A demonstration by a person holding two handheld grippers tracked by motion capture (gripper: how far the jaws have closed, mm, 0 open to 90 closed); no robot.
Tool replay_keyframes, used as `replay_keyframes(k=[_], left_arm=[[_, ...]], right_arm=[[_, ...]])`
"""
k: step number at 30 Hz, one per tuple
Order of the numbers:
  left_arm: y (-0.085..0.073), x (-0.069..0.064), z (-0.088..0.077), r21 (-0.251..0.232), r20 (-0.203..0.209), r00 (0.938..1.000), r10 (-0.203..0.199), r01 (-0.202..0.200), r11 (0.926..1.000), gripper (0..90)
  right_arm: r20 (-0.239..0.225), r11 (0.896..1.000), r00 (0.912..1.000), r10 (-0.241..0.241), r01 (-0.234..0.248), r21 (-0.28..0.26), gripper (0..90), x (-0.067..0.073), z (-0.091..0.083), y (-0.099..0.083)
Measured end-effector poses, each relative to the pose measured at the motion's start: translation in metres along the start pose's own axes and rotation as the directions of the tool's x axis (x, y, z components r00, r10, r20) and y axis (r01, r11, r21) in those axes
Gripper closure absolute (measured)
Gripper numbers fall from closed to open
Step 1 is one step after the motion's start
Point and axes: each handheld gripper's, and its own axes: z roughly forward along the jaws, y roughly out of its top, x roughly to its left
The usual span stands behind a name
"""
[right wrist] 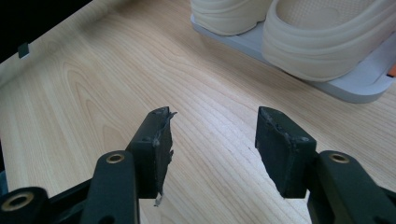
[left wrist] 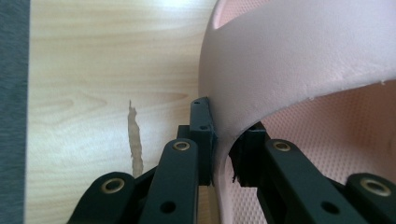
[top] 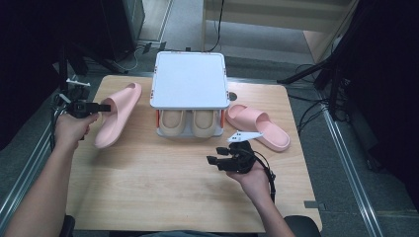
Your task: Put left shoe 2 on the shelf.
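Presently the left gripper is clamped on the strap of the pink slipper at the table's left side, the slipper's long axis running away from the person and tilted slightly rightward. Its mate, the second pink slipper, lies right of the white rack (beige pair beneath) and just beyond the right gripper, whose jaws stand apart and empty; that hand is plainly nearer.

two pink slippers on the table, two beige slippers tucked in what looks like one white rack, and two hand-held grippers out there.
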Motion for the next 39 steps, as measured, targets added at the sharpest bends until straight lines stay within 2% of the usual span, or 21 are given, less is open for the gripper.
replay_keyframes(k=[3, 6, 8, 9, 11, 15, 17, 18, 22, 23, 26, 28, 30, 31, 32, 34, 35, 38, 39], left_arm=[[0.018, -0.010, -0.004, 0.012, -0.021, 0.9994, 0.028, -0.028, 0.9995, 80.3], [0.026, -0.015, -0.006, 0.010, -0.024, 0.9993, 0.028, -0.028, 0.9996, 80.2], [0.038, -0.021, -0.011, 0.008, -0.031, 0.9987, 0.041, -0.041, 0.9991, 80.2], [0.038, -0.021, -0.011, 0.008, -0.031, 0.9987, 0.041, -0.041, 0.9991, 80.1], [0.053, -0.028, -0.016, 0.007, -0.034, 0.9981, 0.051, -0.051, 0.9987, 79.8], [0.065, -0.034, -0.020, 0.011, -0.039, 0.9977, 0.055, -0.055, 0.9984, 79.5], [0.076, -0.041, -0.026, 0.003, -0.022, 0.9987, 0.046, -0.046, 0.9989, 79.4], [0.076, -0.041, -0.026, 0.003, -0.022, 0.9987, 0.046, -0.046, 0.9989, 79.3], [0.094, -0.058, -0.036, -0.016, -0.022, 0.9980, 0.059, -0.059, 0.9981, 79.1], [0.094, -0.058, -0.036, -0.016, -0.022, 0.9980, 0.059, -0.059, 0.9981, 79.1], [0.105, -0.069, -0.041, -0.026, -0.021, 0.9971, 0.073, -0.074, 0.9969, 78.9], [0.114, -0.082, -0.043, -0.037, -0.013, 0.9966, 0.082, -0.082, 0.9959, 78.9], [0.117, -0.087, -0.043, -0.037, -0.016, 0.9958, 0.090, -0.091, 0.9952, 78.9], [0.124, -0.098, -0.042, -0.031, -0.015, 0.9932, 0.116, -0.116, 0.9928, 78.9], [0.124, -0.098, -0.042, -0.031, -0.015, 0.9932, 0.116, -0.116, 0.9928, 78.9], [0.131, -0.112, -0.039, -0.028, -0.017, 0.9907, 0.135, -0.135, 0.9904, 78.6], [0.131, -0.112, -0.039, -0.028, -0.017, 0.9907, 0.135, -0.135, 0.9904, 78.5], [0.141, -0.130, -0.032, -0.019, -0.027, 0.9871, 0.158, -0.159, 0.9872, 78.4], [0.141, -0.130, -0.032, -0.019, -0.027, 0.9871, 0.158, -0.159, 0.9872, 78.3]], right_arm=[[-0.001, 1.000, 1.0000, -0.001, 0.001, 0.002, 46.4, 0.000, 0.000, 0.000], [0.000, 1.000, 1.0000, -0.004, 0.004, 0.000, 46.4, 0.001, 0.001, 0.000], [0.001, 1.000, 1.0000, -0.007, 0.007, 0.005, 46.4, 0.002, 0.001, 0.000], [0.001, 1.000, 1.0000, -0.007, 0.007, 0.005, 46.4, 0.002, 0.001, 0.000], [0.003, 1.000, 0.9999, -0.011, 0.011, 0.008, 46.4, 0.003, 0.002, 0.000], [-0.002, 1.000, 1.0000, -0.009, 0.009, 0.006, 46.4, 0.002, 0.002, 0.000], [-0.004, 1.000, 1.0000, -0.008, 0.008, 0.004, 46.4, 0.002, 0.002, 0.000], [-0.004, 1.000, 1.0000, -0.008, 0.008, 0.004, 46.4, 0.002, 0.002, 0.000], [-0.005, 1.000, 0.9999, -0.009, 0.009, 0.007, 46.4, 0.003, 0.003, 0.000], [-0.006, 1.000, 0.9999, -0.009, 0.009, 0.007, 46.3, 0.003, 0.003, 0.000], [-0.005, 1.000, 1.0000, -0.008, 0.008, 0.005, 46.3, 0.003, 0.002, 0.000], [-0.007, 1.000, 1.0000, -0.005, 0.005, 0.003, 46.3, 0.002, 0.002, 0.000], [-0.008, 1.000, 1.0000, -0.005, 0.005, 0.002, 46.3, 0.002, 0.002, 0.000], [-0.008, 1.000, 0.9999, -0.006, 0.006, 0.002, 46.3, 0.002, 0.001, -0.001], [-0.008, 1.000, 0.9999, -0.006, 0.006, 0.002, 46.3, 0.002, 0.001, -0.001], [-0.004, 1.000, 1.0000, -0.003, 0.003, -0.002, 46.3, 0.002, -0.001, -0.002], [-0.004, 1.000, 1.0000, -0.003, 0.003, -0.002, 46.3, 0.002, -0.001, -0.002], [-0.008, 1.000, 1.0000, 0.001, -0.001, -0.008, 46.3, 0.001, -0.002, -0.002], [-0.008, 1.000, 1.0000, 0.001, -0.001, -0.008, 46.3, 0.001, -0.002, -0.002]])
